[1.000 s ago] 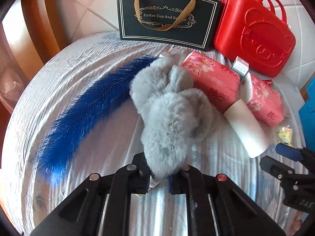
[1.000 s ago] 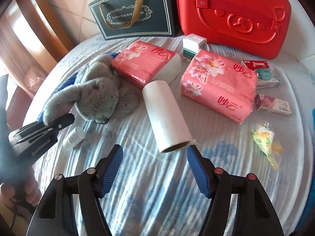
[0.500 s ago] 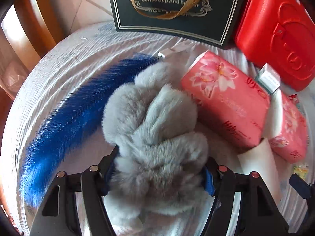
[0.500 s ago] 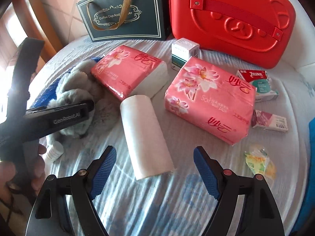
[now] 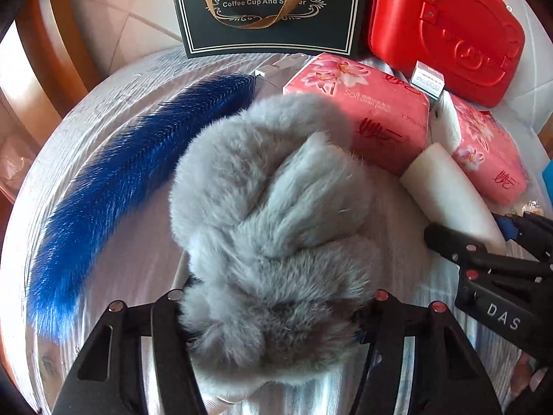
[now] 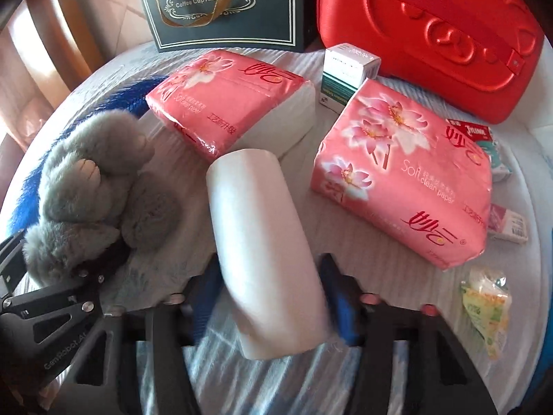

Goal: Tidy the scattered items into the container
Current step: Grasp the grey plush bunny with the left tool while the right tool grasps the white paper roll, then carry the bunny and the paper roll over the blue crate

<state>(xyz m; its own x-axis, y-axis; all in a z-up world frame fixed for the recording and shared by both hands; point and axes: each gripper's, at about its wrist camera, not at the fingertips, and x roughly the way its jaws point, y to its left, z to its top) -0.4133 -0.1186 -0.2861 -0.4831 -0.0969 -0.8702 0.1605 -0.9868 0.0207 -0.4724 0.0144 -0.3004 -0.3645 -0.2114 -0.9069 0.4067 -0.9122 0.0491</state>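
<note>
- Left gripper (image 5: 273,314): fingers stand either side of the grey plush toy (image 5: 273,214), its fur filling the gap between them. Fur hides the pads, so a firm grip cannot be confirmed.
- Grey plush toy lies on the striped tablecloth (image 5: 114,276), beside a blue feather-like duster (image 5: 131,186) on its left and touching a pink tissue pack (image 5: 376,117) on its right.
- Right gripper (image 6: 273,294): blue-padded fingers (image 6: 340,307) bracket the near end of the white paper roll (image 6: 262,242). The frame is blurred here; contact cannot be told.
- White paper roll lies on its side on the cloth, far end just beside the rear pink tissue pack (image 6: 228,103).
- Second pink tissue pack (image 6: 404,180) lies to the right of the roll.
- Small green-and-white box (image 6: 345,72) stands between the two packs, in front of the red case (image 6: 432,34).
- Dark gift bag (image 6: 221,7), lettered "Coffee Cup And Saucer", stands upright at the back, left of the red case.
- Yellow-green wrapper (image 6: 487,314) and small pink-and-white carton (image 6: 508,223) lie at the right edge.
</note>
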